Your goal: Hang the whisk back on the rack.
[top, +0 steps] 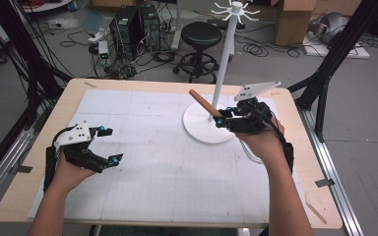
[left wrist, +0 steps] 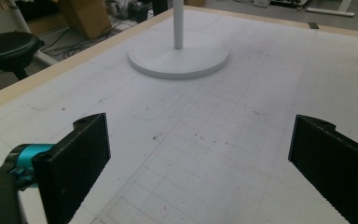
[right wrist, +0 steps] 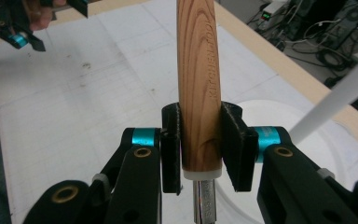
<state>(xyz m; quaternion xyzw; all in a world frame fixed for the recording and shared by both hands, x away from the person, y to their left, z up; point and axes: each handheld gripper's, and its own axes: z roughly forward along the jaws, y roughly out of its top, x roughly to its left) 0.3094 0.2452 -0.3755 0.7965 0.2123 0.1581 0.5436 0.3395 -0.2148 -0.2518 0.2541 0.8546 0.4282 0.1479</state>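
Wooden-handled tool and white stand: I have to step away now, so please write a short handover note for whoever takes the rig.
Right tongs: shut on the wooden-handled kitchen tool, gripped low on the handle near its metal shank, held in the air beside the pole of the white stand.
Left tongs: open, empty, low over the mat at the table's left.
Stand: upright on its round base, hooks at the top bare.
Done: tool picked up.
Left: probably hanging it on a top hook; what the tool's far end offers for hanging is out of sight.
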